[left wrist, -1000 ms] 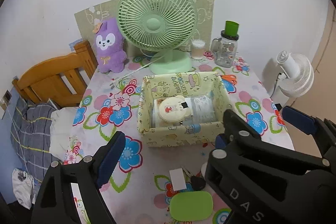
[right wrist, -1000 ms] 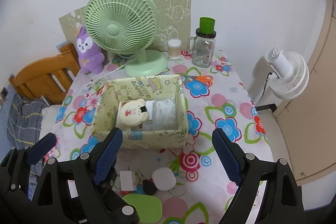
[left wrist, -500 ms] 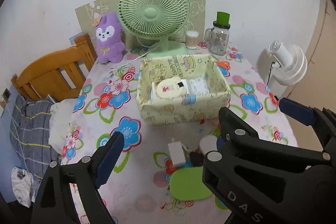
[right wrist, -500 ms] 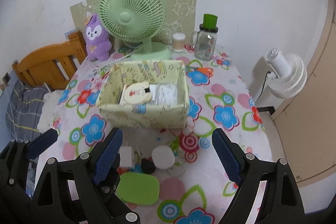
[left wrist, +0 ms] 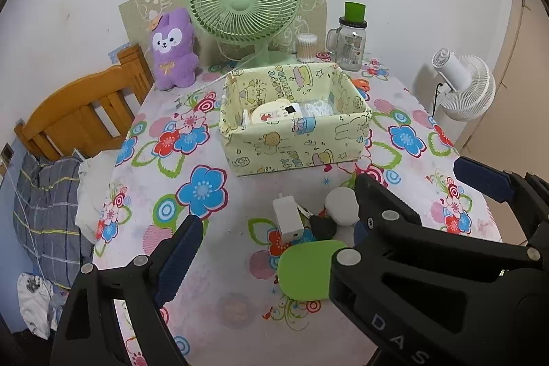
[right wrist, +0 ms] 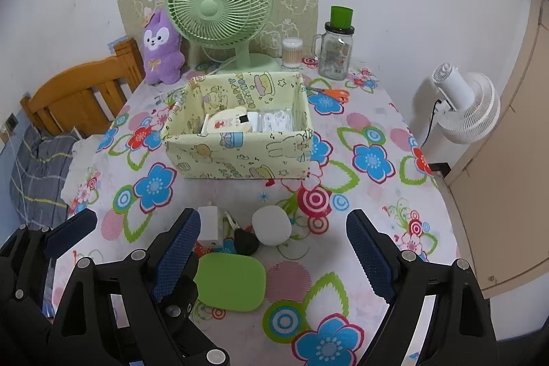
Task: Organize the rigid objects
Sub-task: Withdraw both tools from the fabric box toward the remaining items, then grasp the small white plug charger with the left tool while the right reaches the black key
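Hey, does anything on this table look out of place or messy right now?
Yes: a white charger, black lump, white puck and green case lie loose before the box. Orange scissors lie behind it. Nothing spilled.

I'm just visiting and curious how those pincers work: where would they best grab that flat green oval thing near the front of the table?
Probably across its short width, coming down from above. The green oval case lies flat on the tablecloth, so only its rounded long edges offer opposing sides. The open right gripper hangs nearest. The black lump crowds its far edge, so take it nearer the front.
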Demonstrator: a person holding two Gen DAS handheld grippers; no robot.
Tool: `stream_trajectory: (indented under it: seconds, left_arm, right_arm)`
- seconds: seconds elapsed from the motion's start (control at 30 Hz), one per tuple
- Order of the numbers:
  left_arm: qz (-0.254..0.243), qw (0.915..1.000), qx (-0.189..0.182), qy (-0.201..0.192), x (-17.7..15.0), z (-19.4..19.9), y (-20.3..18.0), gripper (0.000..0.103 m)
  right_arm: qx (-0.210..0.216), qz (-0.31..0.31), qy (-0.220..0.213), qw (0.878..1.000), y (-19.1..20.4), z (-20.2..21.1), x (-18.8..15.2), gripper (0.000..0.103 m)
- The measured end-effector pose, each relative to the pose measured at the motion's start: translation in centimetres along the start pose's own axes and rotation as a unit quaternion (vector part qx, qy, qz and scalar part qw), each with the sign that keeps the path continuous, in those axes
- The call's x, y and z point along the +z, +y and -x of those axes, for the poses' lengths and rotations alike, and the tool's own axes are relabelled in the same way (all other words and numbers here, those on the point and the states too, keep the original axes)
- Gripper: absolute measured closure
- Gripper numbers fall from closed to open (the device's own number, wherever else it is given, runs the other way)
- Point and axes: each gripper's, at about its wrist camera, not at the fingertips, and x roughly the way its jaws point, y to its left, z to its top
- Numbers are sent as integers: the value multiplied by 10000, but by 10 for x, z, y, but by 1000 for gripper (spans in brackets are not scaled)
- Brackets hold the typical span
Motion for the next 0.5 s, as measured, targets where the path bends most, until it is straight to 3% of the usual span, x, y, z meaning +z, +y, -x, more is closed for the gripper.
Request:
stream_trajectory:
  seconds: [0.5]
  left_arm:
    - [-177,9992,-213,279,-34,-37,-2,12]
  right_arm:
    - [29,-75,342,9994,0,-37,-37,14]
